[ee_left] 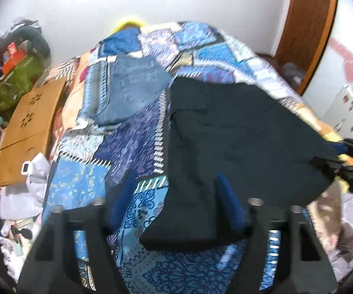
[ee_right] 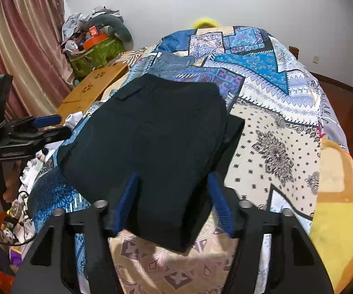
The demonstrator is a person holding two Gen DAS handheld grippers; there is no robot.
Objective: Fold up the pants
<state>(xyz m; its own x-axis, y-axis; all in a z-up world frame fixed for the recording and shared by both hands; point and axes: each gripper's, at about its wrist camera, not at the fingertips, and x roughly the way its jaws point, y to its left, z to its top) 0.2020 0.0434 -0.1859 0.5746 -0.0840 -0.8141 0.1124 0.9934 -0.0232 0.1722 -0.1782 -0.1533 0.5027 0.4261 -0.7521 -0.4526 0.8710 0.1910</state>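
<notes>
The black pants are seen in the middle of the right wrist view, already folded into a thick rectangle on the patchwork bedspread. In the left wrist view the same pants fill the centre and right of the frame.

The right gripper is open; its 2 blue fingers stand apart at the near edge of the pants, and nothing is pinched between them. The left gripper is also open, with the near left corner of the pants lying between its spread fingers. Whether the fingers touch the cloth cannot be told, because both pictures are a little blurred.

A pair of folded blue jeans is seen in the upper left part of the left wrist view, just beyond the black pants. A wooden lap table lies at the left edge of the bed.

It is judged that the folding is almost finished. For the next move, 1 last fold or a smoothing of the bundle may be needed; the near edge should be gripped at both corners together, so that the layers are not pulled apart.
</notes>
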